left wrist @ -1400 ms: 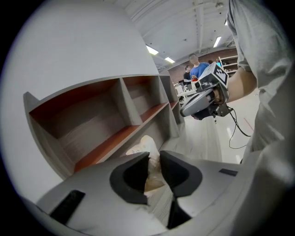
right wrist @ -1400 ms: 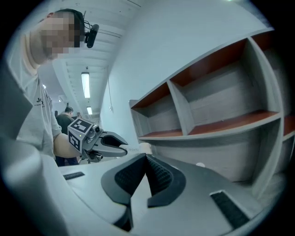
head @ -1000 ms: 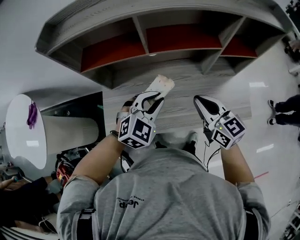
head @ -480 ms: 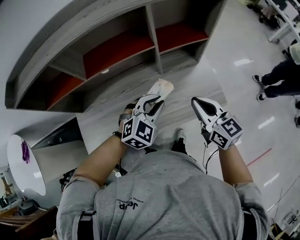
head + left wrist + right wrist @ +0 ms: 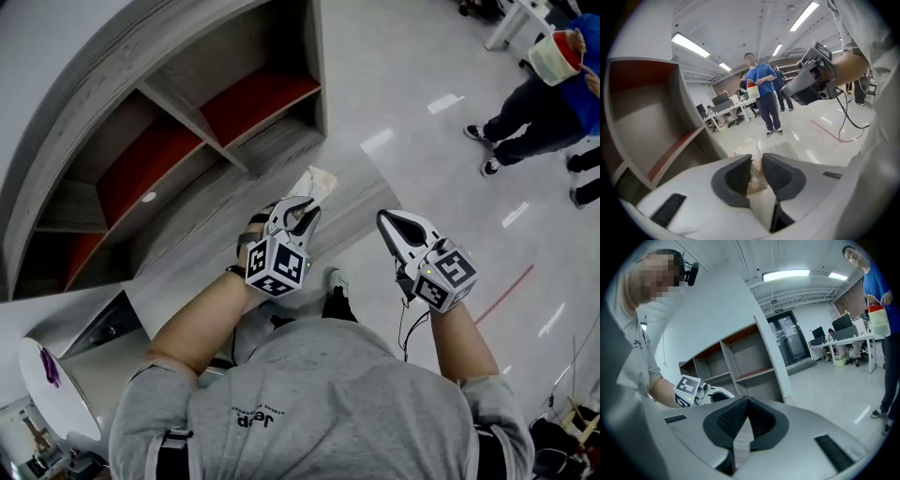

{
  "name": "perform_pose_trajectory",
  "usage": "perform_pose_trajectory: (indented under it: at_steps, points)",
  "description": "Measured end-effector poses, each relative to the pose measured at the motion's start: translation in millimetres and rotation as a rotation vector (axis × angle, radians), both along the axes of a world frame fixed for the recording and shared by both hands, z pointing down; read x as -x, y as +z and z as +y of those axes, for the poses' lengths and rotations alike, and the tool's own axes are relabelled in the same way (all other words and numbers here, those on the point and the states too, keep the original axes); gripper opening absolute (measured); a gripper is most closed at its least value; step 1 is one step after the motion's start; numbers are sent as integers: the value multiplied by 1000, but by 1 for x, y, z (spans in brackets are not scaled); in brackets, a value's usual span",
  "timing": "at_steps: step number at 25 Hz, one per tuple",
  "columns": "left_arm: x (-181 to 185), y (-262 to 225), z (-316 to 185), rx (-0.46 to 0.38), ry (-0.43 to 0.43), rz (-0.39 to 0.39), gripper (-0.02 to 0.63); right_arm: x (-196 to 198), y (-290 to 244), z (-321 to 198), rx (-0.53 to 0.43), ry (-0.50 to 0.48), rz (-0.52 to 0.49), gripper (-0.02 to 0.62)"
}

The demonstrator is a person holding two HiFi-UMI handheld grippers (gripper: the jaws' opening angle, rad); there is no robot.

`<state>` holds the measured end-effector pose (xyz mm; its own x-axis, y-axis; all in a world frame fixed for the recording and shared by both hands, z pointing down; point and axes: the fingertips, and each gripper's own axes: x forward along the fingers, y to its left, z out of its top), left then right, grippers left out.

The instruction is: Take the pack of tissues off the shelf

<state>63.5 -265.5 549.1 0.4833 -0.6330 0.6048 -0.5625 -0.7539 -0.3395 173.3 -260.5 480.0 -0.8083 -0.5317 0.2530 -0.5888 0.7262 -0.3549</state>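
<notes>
The pack of tissues (image 5: pixel 315 180), pale and soft-wrapped, is off the shelf and sticks out past my left gripper (image 5: pixel 300 208), which is shut on it. In the left gripper view the pack (image 5: pixel 746 146) is pinched between the dark ribbed pads (image 5: pixel 737 176) of the left gripper (image 5: pixel 757 160). My right gripper (image 5: pixel 387 219) hangs in the air to the right of it, shut and holding nothing; in its own view the right gripper (image 5: pixel 747 398) has its jaws meeting. The grey shelf unit (image 5: pixel 178 131) with red-backed compartments stands to the upper left, and its compartments look bare.
A glossy floor (image 5: pixel 422 141) lies below and to the right. A person in blue (image 5: pixel 548 94) stands at the upper right, also seen as a person (image 5: pixel 761 93) ahead of the left gripper. Desks and chairs (image 5: pixel 724 112) stand far behind. A white round table (image 5: pixel 52 394) is at lower left.
The head view has swung right, so the shelf has slid to the upper left and the floor and a person have come in. Both grippers keep their pose; the pack stays held.
</notes>
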Motion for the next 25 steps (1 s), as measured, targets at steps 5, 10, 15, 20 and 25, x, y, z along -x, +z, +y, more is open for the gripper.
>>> perform_pose_trajectory:
  at_steps: [5,10,15,20,25]
  points:
    - [-32,30,-29,4,48,-30,100,-35,11,-18,6,63,11,23]
    - [-57,60,-51,18,78,-53,100,-64,27,-28,13,115,8,23]
    - [-73,98,-72,33,94,-107,100,-89,38,-35,29,155,13,23]
    - [-78,140,-87,58,101,-178,100,-108,55,-37,52,184,14,23]
    - [-83,166,-100,54,103,-230,100,-124,63,-36,64,209,13,23]
